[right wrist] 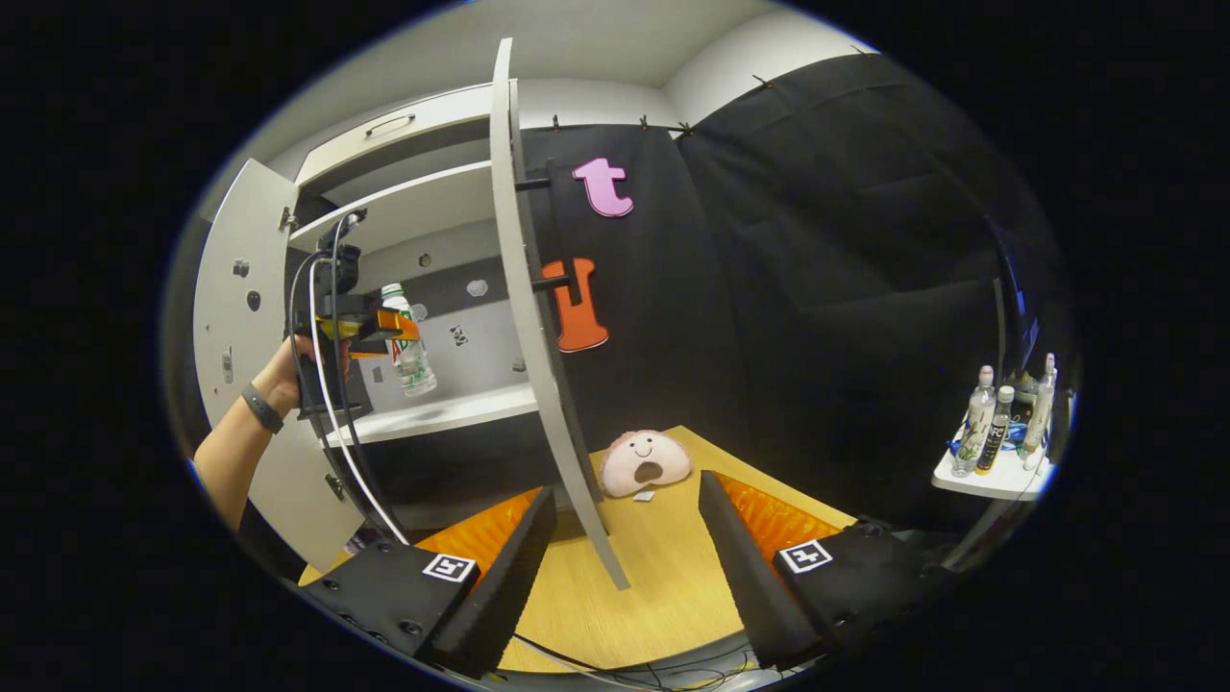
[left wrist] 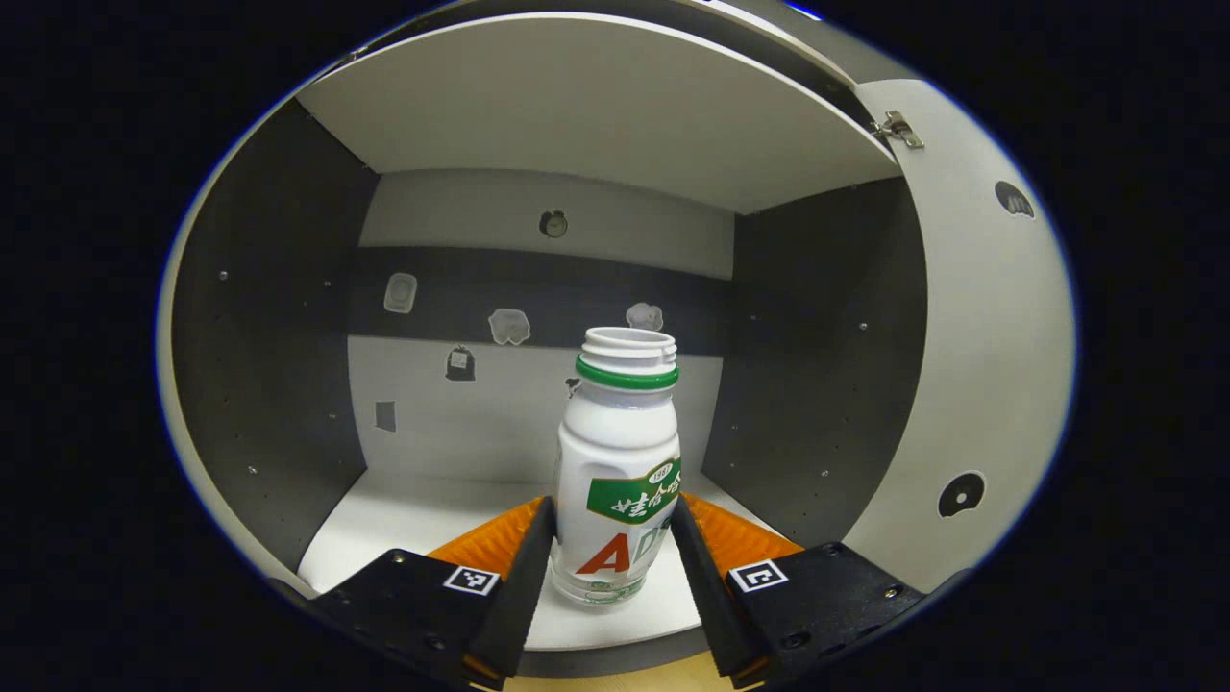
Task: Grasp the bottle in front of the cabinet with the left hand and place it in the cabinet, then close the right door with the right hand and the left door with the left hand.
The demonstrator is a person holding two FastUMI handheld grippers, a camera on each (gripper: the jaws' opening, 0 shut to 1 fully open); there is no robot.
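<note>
Your left gripper (left wrist: pixel 612 538) clamped the white green-labelled plastic bottle (left wrist: pixel 620 471) above the grey-and-white cabinet's shelf (left wrist: pixel 404 524); right gripper (right wrist: pixel 625 538) wide, both doors unclosed.

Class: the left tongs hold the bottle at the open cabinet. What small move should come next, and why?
Probably lower it: the left tongs grip the bottle, which in the right gripper view hangs tilted above the cabinet shelf, not resting on it.
</note>
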